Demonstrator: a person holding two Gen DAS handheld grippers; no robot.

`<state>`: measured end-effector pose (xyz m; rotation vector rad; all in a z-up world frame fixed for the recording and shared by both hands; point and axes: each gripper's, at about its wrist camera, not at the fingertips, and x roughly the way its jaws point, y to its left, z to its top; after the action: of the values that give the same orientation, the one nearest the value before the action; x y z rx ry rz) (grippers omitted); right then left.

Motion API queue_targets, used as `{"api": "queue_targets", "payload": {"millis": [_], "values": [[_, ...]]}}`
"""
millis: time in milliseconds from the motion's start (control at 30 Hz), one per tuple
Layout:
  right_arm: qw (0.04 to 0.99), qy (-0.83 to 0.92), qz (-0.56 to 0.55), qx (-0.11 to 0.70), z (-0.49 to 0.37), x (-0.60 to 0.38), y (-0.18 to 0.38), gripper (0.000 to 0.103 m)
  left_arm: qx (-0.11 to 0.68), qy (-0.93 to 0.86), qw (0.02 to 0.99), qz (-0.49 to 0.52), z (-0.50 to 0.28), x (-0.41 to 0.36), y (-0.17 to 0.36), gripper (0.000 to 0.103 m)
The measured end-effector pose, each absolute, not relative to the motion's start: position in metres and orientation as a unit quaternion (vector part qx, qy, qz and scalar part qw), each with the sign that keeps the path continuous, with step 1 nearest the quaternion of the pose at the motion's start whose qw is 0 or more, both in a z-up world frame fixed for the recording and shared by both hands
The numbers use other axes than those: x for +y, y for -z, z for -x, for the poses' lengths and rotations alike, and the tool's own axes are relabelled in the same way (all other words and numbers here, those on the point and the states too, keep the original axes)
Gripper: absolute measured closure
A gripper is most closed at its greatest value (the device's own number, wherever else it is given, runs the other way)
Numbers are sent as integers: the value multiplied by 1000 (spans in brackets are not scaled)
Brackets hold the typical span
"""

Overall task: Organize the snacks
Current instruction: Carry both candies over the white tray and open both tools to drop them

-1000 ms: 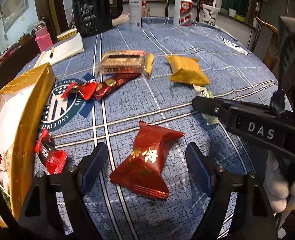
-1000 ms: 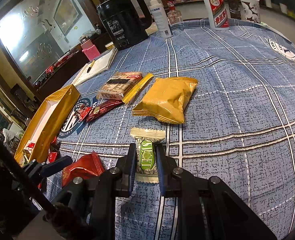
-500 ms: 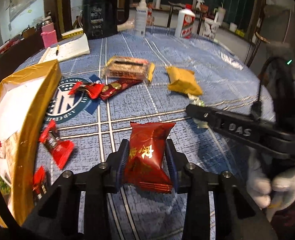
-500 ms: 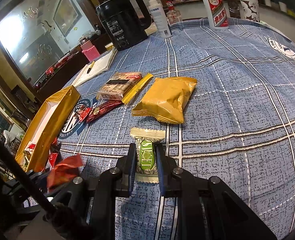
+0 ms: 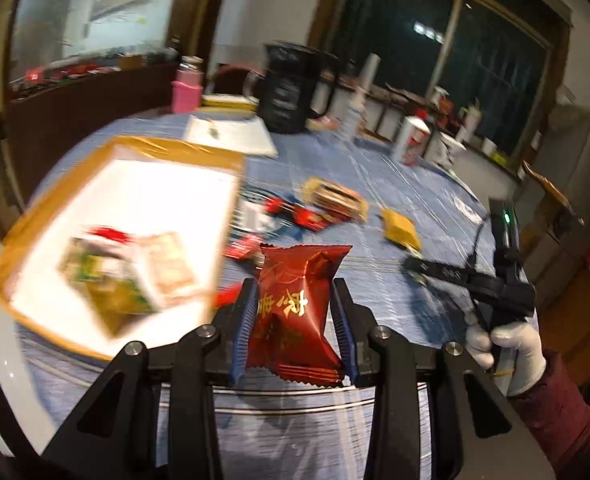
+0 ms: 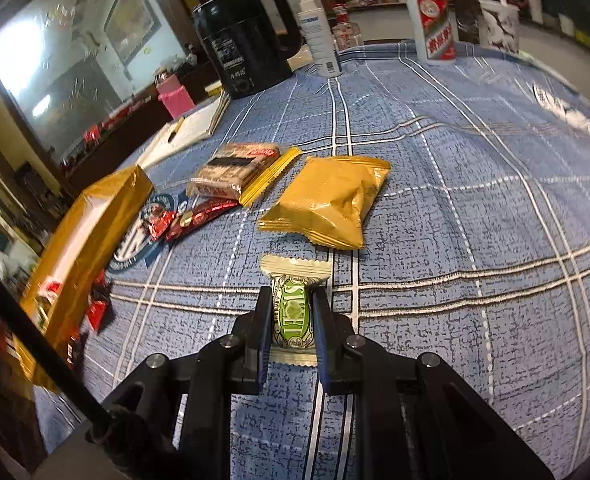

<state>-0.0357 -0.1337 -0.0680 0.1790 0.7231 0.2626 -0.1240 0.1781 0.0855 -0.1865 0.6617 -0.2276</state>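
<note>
Crinkled glossy red pouch [image 5: 295,312], gold lettering, clamped by left gripper [image 5: 293,320]. Small green-white sachet [image 6: 293,312], serrated ends, clamped by right gripper [image 6: 291,322].

The left tool [image 5: 295,312] has closed on the red snack packet [image 5: 293,312] and lifted it off the bench [image 5: 375,208] toward the gold box [image 5: 27,280].

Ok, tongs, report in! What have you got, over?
Left tongs shut on red snack, lifted, near gold box. Right tongs shut on green candy. Nothing blocking the box.
</note>
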Motion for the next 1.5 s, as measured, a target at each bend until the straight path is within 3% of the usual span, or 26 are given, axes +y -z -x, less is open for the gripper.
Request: {"api": "queue_targets", "payload": {"millis": [567,900,1133,1233,1333,1500], "values": [[903,-246,19,351,59,35,4,86,352,29,928,122,79,311,-72,64],[874,-278,101,386,31,144,25,86,405,21,901,153,16,345,-54,64],[865,-267,110,410,1,168,39,85,432,10,885,175,-4,357,-46,63],[863,-269,108,414,-2,174,42,83,431,21,879,202,-8,363,-43,56],[864,-269,102,414,-1,175,42,81,422,29,880,216,-5,363,-42,39],[871,-274,68,403,2,158,28,81,408,33,885,223,6,360,-50,37]]}}
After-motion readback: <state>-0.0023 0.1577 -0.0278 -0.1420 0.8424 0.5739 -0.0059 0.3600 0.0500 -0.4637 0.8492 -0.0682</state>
